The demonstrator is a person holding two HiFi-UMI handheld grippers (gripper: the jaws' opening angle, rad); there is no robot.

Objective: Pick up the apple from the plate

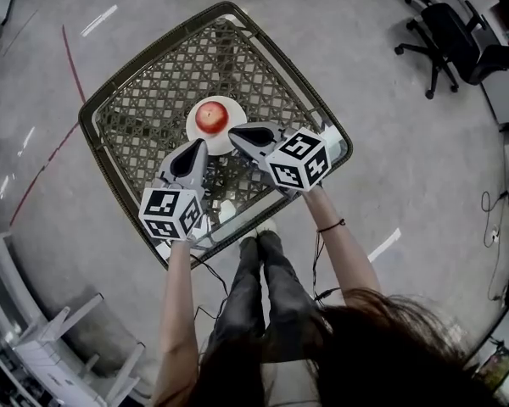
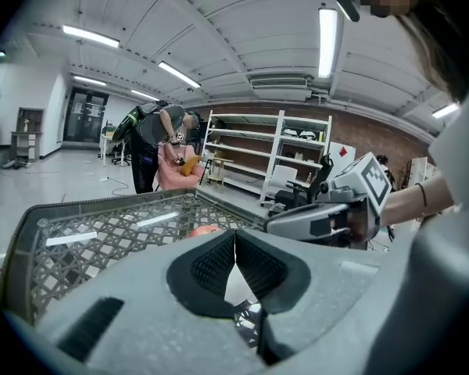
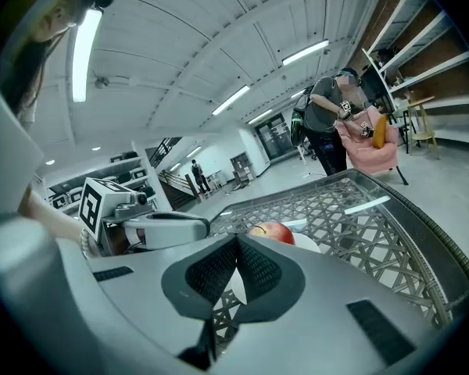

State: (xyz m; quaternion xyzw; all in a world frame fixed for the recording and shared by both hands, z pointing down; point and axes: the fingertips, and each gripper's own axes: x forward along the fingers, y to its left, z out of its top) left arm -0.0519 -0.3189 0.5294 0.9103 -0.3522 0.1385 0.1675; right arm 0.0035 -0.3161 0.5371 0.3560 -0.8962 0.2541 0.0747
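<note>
Grey left gripper [image 1: 194, 148] hangs on the near-left side of the white plate [image 1: 193, 125], jaws pressed together on nothing. The right gripper [image 1: 235, 132] reaches the plate's near-right edge, also closed and empty. On the plate sits the red apple [image 1: 211, 117], ungripped; the lattice table [image 1: 144, 100] spreads beyond the plate.

Grey left gripper [image 1: 196, 145] and right gripper [image 1: 235, 134] carry black-and-white marker cubes [image 1: 171, 213].
</note>
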